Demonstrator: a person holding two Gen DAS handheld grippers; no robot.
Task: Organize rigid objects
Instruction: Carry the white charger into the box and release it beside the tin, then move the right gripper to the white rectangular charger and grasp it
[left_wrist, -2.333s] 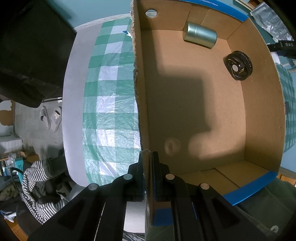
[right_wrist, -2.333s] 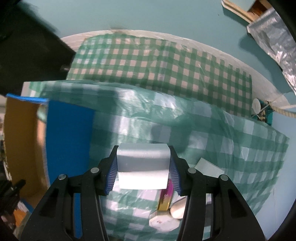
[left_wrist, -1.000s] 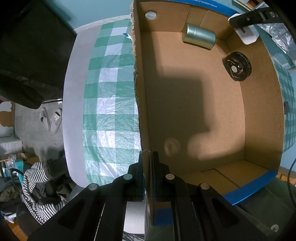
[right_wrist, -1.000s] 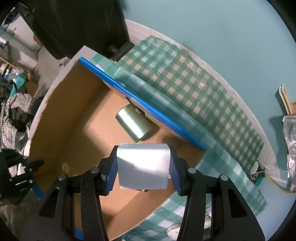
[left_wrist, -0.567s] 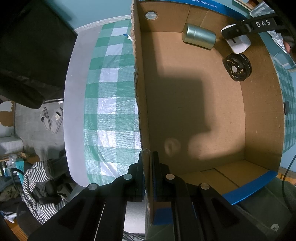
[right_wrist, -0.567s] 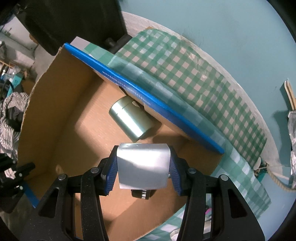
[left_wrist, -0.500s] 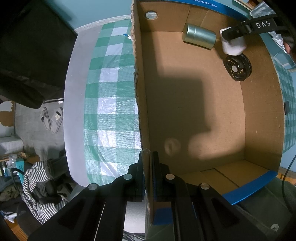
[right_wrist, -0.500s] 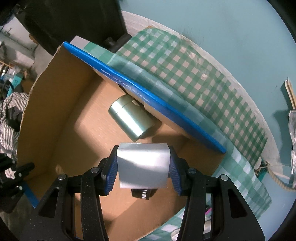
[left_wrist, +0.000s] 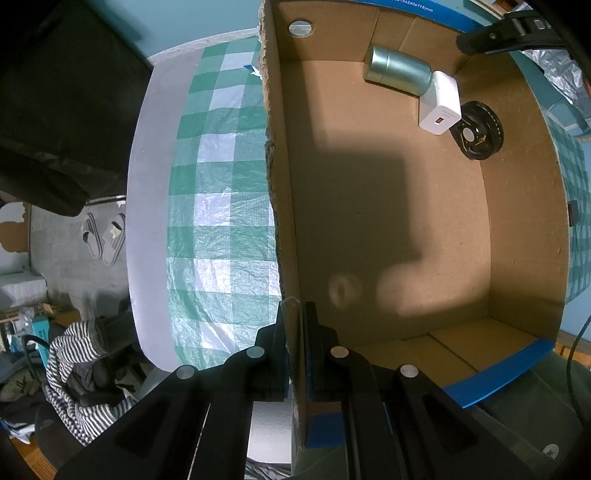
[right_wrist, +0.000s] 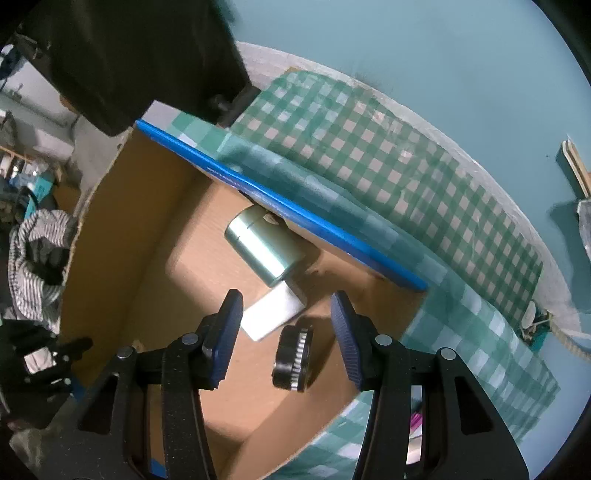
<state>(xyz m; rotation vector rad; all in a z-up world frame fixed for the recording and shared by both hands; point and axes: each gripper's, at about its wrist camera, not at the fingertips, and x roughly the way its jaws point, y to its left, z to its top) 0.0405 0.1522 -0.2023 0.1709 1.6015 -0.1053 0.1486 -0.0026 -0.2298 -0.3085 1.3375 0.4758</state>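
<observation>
Nearest in the left wrist view, the left gripper (left_wrist: 294, 332) is pinched shut on the near wall of the cardboard box (left_wrist: 280, 206), one finger outside and one inside, holding the box steady on the green checked tablecloth (left_wrist: 218, 221).

The change is at the far end. Half a second ago the right gripper (right_wrist: 286, 328) had the white charger clamped between its pads; now the white charger (left_wrist: 441, 105) lies on the box floor and the right gripper hangs above it with its jaws standing apart and nothing between them. In the right wrist view the white charger (right_wrist: 273, 314) shows below and just beyond the blue pads, clear of both. My reading is that this item has been delivered and the right gripper is free to fetch another thing from the table outside the box.

Counting what is inside the box: three things, one of each. One white charger, in the far right part of the floor. One silver tin (left_wrist: 397, 70), lying on its side against the far wall; the charger's far end touches or very nearly touches it. One black wheel (left_wrist: 478, 131), just to the right of the charger, its rim partly tucked under the charger's corner as seen from above. The rest of the box floor is bare.
</observation>
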